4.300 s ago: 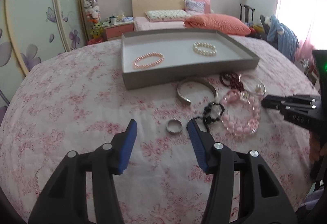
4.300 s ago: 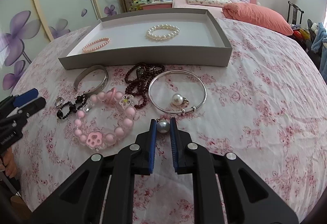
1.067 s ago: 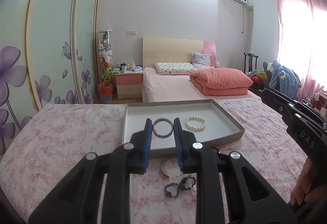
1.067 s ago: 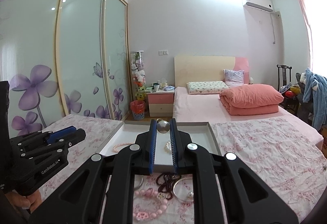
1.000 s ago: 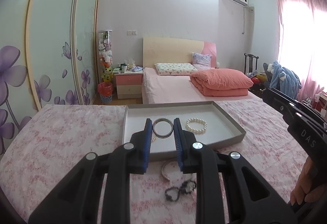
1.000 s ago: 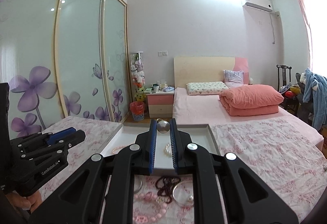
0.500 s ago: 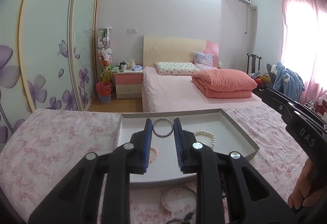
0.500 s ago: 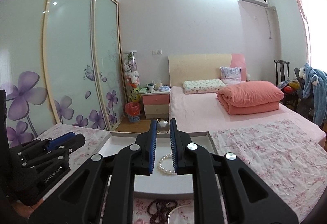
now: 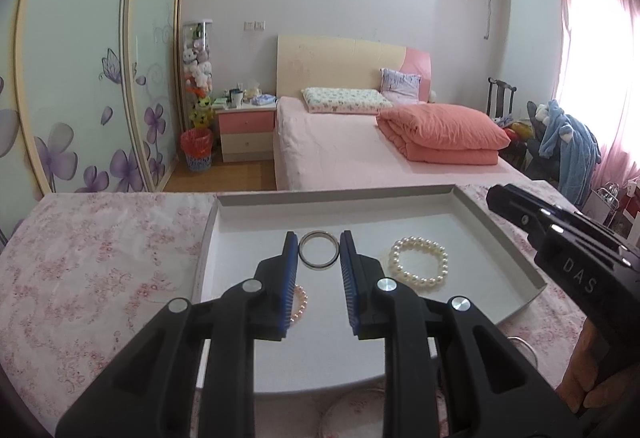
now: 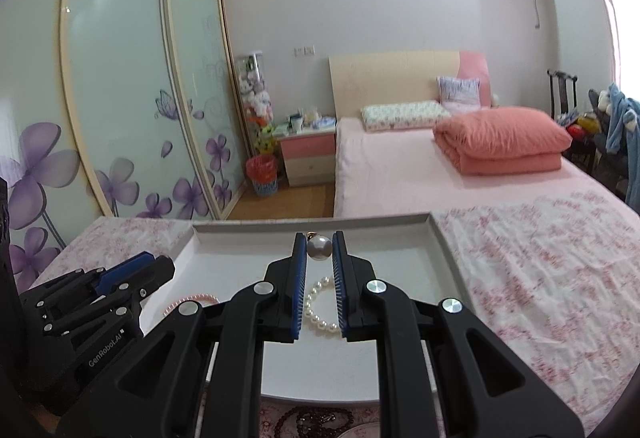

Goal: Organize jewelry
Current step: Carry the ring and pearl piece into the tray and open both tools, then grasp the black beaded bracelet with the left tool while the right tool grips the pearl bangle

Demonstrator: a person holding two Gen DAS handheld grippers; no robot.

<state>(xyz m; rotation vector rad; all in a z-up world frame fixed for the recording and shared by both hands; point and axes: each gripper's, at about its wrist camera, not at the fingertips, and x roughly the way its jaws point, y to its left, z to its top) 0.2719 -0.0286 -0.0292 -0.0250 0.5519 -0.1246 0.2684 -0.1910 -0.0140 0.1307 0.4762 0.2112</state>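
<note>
My left gripper (image 9: 319, 255) is shut on a silver ring (image 9: 319, 255) and holds it above the grey tray (image 9: 500, 234). A white pearl bracelet (image 9: 419, 264) lies in the tray to the right of the ring. A pink bead bracelet (image 9: 300, 304) lies in the tray, mostly hidden behind my left finger. My right gripper (image 10: 319, 248) is shut on a grey pearl earring (image 10: 319, 248) and holds it above the same tray (image 10: 444, 250). The white pearl bracelet (image 10: 318, 304) shows between my right fingers. The pink bracelet (image 10: 192, 300) lies to the left.
The tray sits on a table with a pink floral cloth (image 9: 100, 258). Dark red beads (image 10: 316, 420) and a silver bangle (image 9: 520, 344) lie in front of the tray. The right gripper body (image 9: 568, 246) is at the tray's right edge; the left one (image 10: 92, 302) is at its left.
Both grippers have moved forward and tilted down over the tray, each still holding its piece. The tray now fills more of both views.
</note>
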